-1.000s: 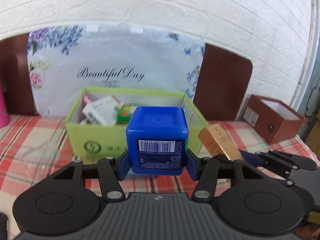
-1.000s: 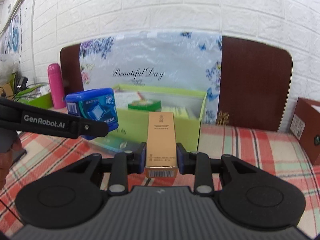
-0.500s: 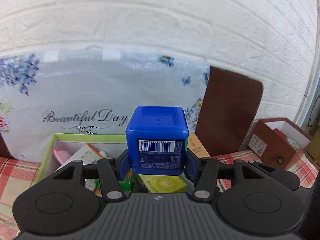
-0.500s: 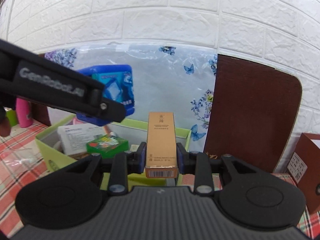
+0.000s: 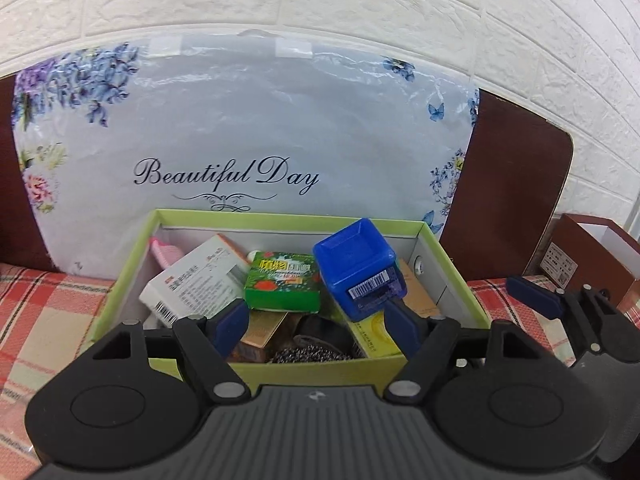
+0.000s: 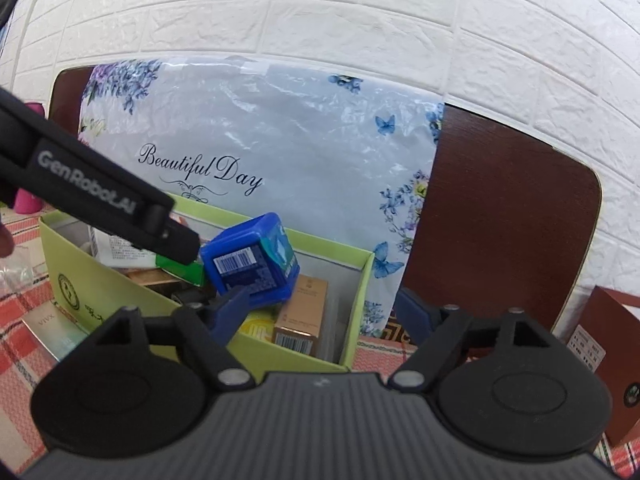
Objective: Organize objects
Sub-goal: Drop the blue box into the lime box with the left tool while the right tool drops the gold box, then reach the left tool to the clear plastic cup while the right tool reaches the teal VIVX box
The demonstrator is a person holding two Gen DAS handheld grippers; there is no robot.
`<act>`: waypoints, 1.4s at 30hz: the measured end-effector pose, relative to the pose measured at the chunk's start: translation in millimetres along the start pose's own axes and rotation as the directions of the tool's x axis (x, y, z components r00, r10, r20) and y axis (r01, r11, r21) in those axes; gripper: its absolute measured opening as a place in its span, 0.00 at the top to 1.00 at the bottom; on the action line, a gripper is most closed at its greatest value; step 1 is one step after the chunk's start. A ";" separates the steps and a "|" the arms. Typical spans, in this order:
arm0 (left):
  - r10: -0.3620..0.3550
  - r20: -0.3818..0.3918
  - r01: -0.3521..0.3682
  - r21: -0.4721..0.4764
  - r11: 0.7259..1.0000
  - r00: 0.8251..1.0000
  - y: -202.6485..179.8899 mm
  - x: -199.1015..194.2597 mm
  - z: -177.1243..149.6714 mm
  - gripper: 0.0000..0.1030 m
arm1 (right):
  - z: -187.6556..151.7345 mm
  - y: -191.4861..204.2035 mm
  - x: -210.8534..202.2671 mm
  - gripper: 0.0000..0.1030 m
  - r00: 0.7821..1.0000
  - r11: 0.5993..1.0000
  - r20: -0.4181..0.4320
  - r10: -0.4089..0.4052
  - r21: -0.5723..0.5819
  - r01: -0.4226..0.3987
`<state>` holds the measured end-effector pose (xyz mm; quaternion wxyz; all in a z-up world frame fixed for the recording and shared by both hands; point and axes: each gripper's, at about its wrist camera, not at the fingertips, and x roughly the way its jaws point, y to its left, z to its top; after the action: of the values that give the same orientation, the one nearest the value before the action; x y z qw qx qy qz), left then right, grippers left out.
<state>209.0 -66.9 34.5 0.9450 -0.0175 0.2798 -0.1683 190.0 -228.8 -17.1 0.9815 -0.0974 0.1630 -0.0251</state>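
Observation:
The open green box (image 5: 280, 216) (image 6: 120, 280) lies right under both grippers. My left gripper (image 5: 316, 324) hangs over its near wall with the jaws opening. The blue cube container (image 5: 360, 268) (image 6: 252, 268) sits tilted between them, leaning toward the right-hand finger and resting on the things inside the box. My right gripper (image 6: 322, 312) is over the box's right end, its jaws opening with nothing between the pads. The gold carton (image 6: 304, 312) (image 5: 416, 292) lies inside the box below it, beside the blue cube.
Inside the box are a white medicine carton (image 5: 196, 280), a small green pack (image 5: 284, 284), a yellow pack (image 5: 372, 332) and a metal scourer (image 5: 308, 354). A floral bag (image 5: 240, 140) stands behind it. A brown gift box (image 5: 592, 256) sits at the right on the plaid cloth (image 5: 40, 312).
Both grippers came in over the green box and opened. The blue cube tipped out of the left jaws into the box. The gold carton left the right jaws and lies in the box.

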 end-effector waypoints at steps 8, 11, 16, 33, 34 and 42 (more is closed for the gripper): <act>0.056 -0.013 -0.056 -0.049 0.997 0.998 -3.7 -48.4 -27.8 0.21 | 4.4 -8.3 -39.9 0.00 0.995 0.995 -0.094 0.046 0.092 -0.037; 0.055 -0.037 -0.057 -0.063 0.996 0.998 -4.8 -62.1 -44.7 0.21 | 0.3 -3.1 -58.9 0.00 0.992 0.994 -0.115 0.056 0.100 -0.044; 0.059 -0.070 -0.066 -0.089 0.994 0.996 -4.0 -78.6 -70.4 0.21 | -10.9 9.6 -82.4 0.00 0.988 0.995 -0.142 0.066 0.078 -0.055; 0.115 -0.155 -0.139 -0.156 0.978 0.981 21.8 -92.5 -114.8 0.21 | -38.7 31.6 -100.6 0.00 0.972 0.994 -0.215 0.098 0.062 -0.086; 0.116 -0.156 -0.141 -0.161 0.977 0.981 24.8 -92.6 -117.5 0.21 | -41.3 33.0 -100.6 0.00 0.971 0.994 -0.214 0.102 0.060 -0.091; 0.145 -0.171 -0.180 -0.208 0.961 0.975 54.3 -96.5 -133.3 0.21 | -54.7 55.3 -85.3 0.00 0.962 0.980 -0.199 0.189 -0.020 -0.197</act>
<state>78.5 24.0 -34.2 0.9233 -0.0869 0.3695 -0.0585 92.6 -177.7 -52.0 0.9564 -0.0974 0.2679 0.0642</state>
